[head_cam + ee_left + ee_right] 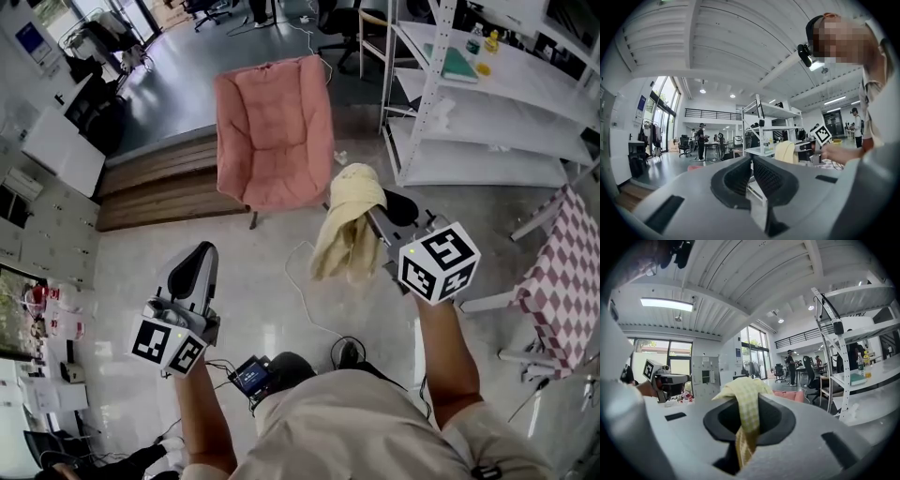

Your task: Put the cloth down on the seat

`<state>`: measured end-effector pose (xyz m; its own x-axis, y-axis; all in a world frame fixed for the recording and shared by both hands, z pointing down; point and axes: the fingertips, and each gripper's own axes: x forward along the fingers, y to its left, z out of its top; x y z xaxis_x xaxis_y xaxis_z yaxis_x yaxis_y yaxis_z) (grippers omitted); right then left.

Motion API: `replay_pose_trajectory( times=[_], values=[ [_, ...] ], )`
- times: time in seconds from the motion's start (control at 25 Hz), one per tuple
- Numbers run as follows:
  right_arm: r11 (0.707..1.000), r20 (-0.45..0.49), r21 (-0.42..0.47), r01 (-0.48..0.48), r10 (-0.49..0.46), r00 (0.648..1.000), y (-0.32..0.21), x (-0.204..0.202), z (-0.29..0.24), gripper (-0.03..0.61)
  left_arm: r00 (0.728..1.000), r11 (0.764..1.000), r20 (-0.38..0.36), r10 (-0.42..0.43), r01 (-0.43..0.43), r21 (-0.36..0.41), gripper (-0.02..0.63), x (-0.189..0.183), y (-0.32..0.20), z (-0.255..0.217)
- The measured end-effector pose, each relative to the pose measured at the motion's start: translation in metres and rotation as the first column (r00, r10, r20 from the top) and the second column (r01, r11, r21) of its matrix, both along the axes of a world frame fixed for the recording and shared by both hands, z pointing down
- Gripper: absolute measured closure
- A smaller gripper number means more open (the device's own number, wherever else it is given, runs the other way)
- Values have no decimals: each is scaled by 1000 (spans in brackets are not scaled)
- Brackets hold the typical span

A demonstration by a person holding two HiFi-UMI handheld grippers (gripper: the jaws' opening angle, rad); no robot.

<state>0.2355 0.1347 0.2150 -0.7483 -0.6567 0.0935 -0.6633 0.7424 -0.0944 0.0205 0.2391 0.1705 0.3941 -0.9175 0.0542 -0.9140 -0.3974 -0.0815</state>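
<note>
Pink seat (274,131): upper centre of the head view. Yellow cloth (349,225): hangs just below and right of the seat, not on the cushion, clamped in my right tongs (380,214). My left tongs (197,255), lower left: closed together, empty.

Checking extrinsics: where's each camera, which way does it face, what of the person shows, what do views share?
Head view: on the person's head, steeply down at pink chair; forearms, left gripper, right gripper with yellow cloth show.
Left gripper view: rides left gripper, along shut jaws toward white shelving; person's right hand, torso show.
Right gripper view: rides right gripper, along jaws clamped on cloth; person's left hand shows.
Shared: both gripper views catch the shelving and the other gripper.
</note>
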Motion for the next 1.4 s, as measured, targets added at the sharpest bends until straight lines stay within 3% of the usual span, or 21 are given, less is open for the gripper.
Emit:
replay_pose_trajectory(
  times=[0.28, 0.56, 0.84, 1.4],
  values=[
    [1000, -5, -11, -25, 25, 1000, -32, -4, 6, 541, 1000, 1000, -9, 29, -29, 12, 597, -7, -43, 1],
    [994, -38, 18, -104, 105, 994, -79, -21, 4, 541, 990, 991, -51, 128, -126, 37, 597, -33, -122, 10],
    [973, -58, 16, -230, 230, 971, -152, -50, 3, 541, 971, 974, -71, 227, -225, 35, 597, -80, -214, 11],
    [931, -89, 17, -364, 364, 927, -258, -106, -6, 541, 930, 938, -129, 345, -344, 27, 597, -148, -343, 24]
  ],
)
